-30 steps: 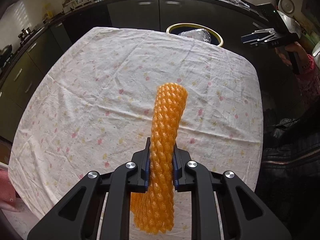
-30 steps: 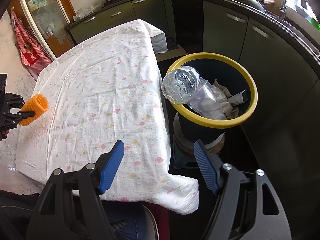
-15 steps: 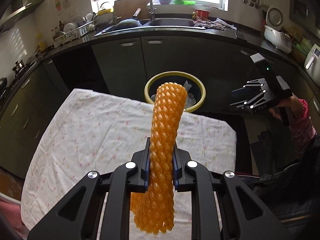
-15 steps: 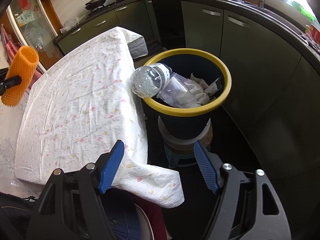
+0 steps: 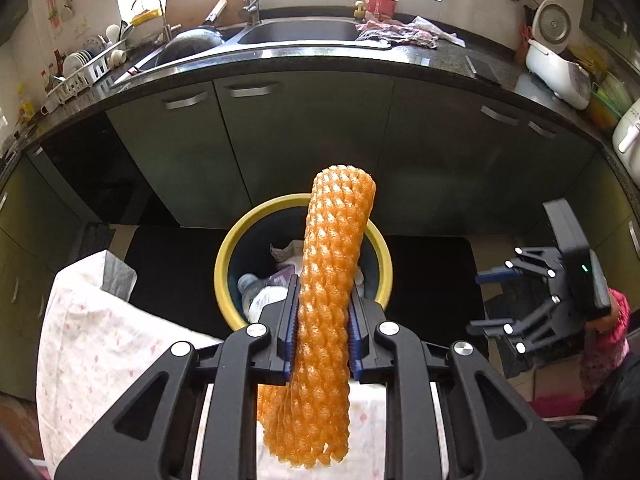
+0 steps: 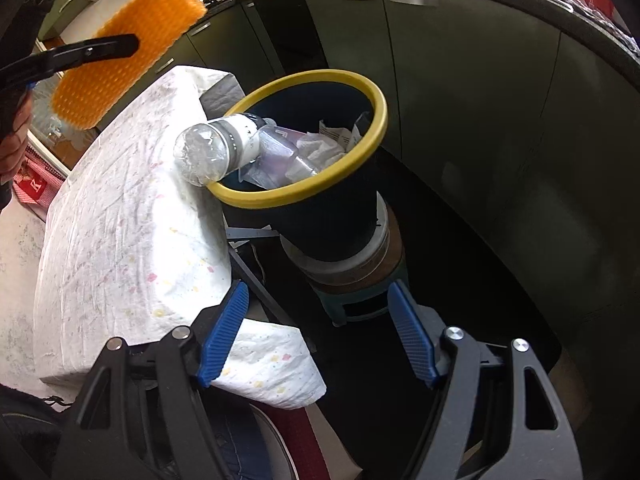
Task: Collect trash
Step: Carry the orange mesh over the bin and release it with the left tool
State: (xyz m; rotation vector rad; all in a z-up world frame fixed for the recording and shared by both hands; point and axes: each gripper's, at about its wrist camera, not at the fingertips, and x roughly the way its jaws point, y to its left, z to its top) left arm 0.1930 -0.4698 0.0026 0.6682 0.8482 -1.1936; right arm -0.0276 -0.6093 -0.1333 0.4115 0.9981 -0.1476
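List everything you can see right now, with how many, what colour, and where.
orange foam net sleeve: one, orange, clamped in left gripper, before the bin
yellow-rimmed dark bin: one, beside the table, on a stool
clear plastic bottle: one, leaning over bin rim
crumpled paper and plastic: several, white, inside bin
floral tablecloth: one, white, on table
left gripper: black, jaws just been opening, sleeve between them
right gripper: black with blue pads, open, empty
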